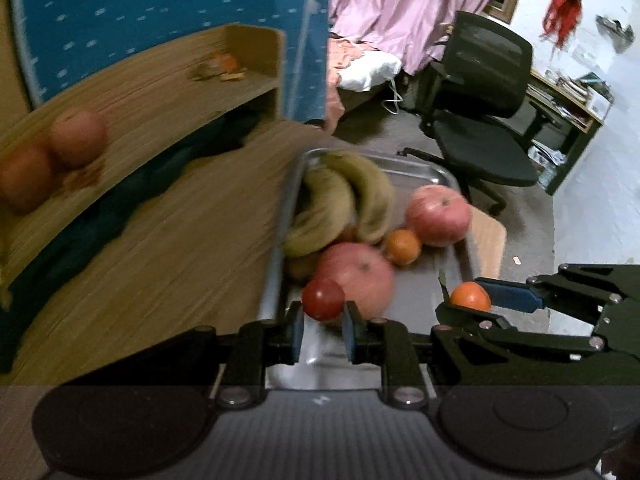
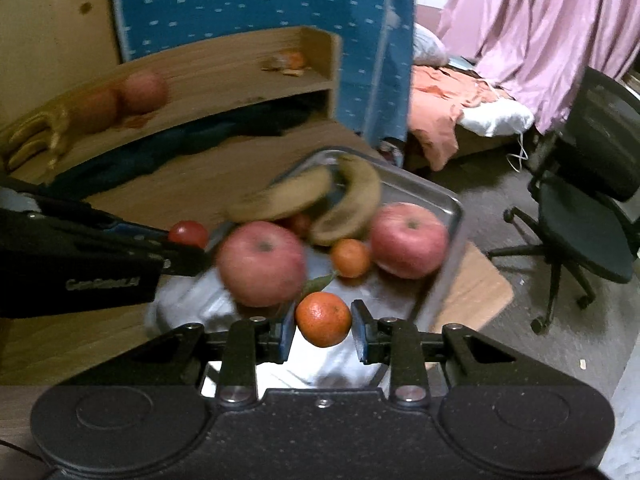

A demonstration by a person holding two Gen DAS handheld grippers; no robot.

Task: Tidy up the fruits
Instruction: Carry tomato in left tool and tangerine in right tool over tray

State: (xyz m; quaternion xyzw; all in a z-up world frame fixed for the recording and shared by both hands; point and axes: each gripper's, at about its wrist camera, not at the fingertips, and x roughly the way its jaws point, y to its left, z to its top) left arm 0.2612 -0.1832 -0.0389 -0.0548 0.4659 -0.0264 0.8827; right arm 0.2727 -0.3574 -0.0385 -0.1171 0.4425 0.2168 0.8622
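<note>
Left gripper (image 1: 323,318): low centre of the left wrist view, fingers pointing forward over the near left rim of the metal tray (image 1: 436,172). Jaws narrowed onto a small red tomato (image 1: 323,299), blue pads touching it on both sides. In the right wrist view the same gripper enters from the left edge, roughly level, tomato (image 2: 188,233) at its tip just beside the tray's left rim.

Right gripper (image 2: 323,330): low centre of its own view, aimed forward over the near part of the tray (image 2: 448,204). Jaws partly closed around a mandarin (image 2: 323,319); the left pad touches it, contact at the right pad is hard to judge. A green leaf (image 2: 318,283) shows just behind the fruit. In the left wrist view this gripper comes in from the lower right edge, mandarin (image 1: 470,297) between its fingers.

Tray contents, mid-frame: two apples, near (image 2: 262,264) and far right (image 2: 408,238); a second mandarin (image 2: 351,258) between them; bananas (image 2: 320,200) at the far end, blurred.

Wooden shelf (image 1: 168,80), upper left: two apples (image 1: 78,138), blurred; a small orange fruit (image 1: 228,63) near its far end. In the right wrist view, bananas (image 2: 36,136) lie at the shelf's left end.
</note>
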